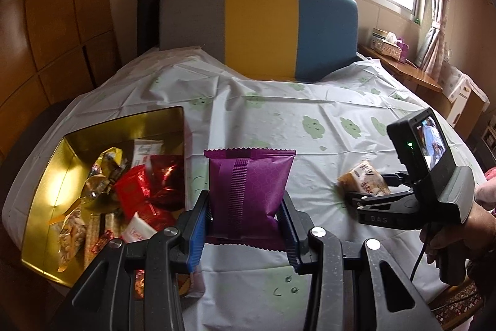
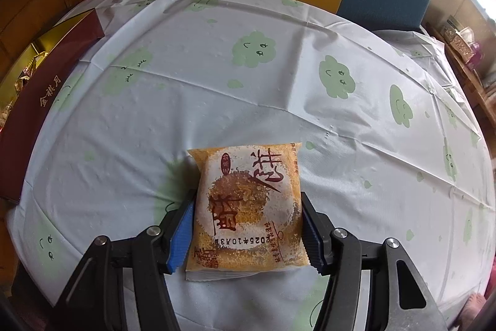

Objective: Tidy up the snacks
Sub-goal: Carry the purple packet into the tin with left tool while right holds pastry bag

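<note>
My left gripper [image 1: 245,203] is shut on a purple snack packet [image 1: 249,185], which stands upright between the blue pads, above the tablecloth and just right of the gold box [image 1: 43,191]. The box holds several wrapped snacks in red, gold and clear wrappers [image 1: 139,194]. My right gripper [image 2: 248,200] is shut on an orange pastry packet [image 2: 248,207] with red lettering, low on the cloth. In the left wrist view that right gripper [image 1: 372,191] sits at the right with the orange packet [image 1: 362,179] at its tips, held by a hand [image 1: 455,234].
A white tablecloth with green cloud faces [image 2: 279,101] covers the round table. The box's maroon outer wall [image 2: 40,101] runs along the left edge. A grey, yellow and blue chair back [image 1: 260,27] stands behind the table; a wooden shelf with tissue boxes [image 1: 390,45] is at the right.
</note>
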